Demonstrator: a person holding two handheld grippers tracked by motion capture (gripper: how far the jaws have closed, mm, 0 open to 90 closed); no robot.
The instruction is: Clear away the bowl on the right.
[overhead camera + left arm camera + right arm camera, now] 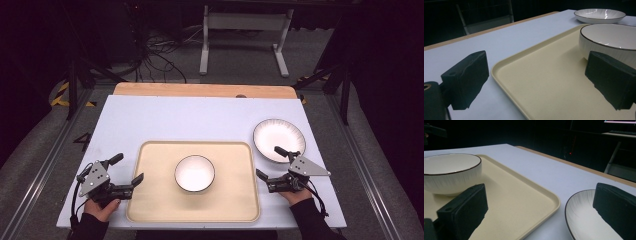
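Cream tray (150, 200) holds one empty white bowl (194, 173).

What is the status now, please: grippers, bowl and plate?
Left gripper and right gripper both open, holding nothing. Bowl upright on tray, between them. Plate off tray, beside right gripper. Nothing blocks either approach.

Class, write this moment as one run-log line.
bowl: on tray | plate: on table, right of tray | left gripper: open | right gripper: open, empty
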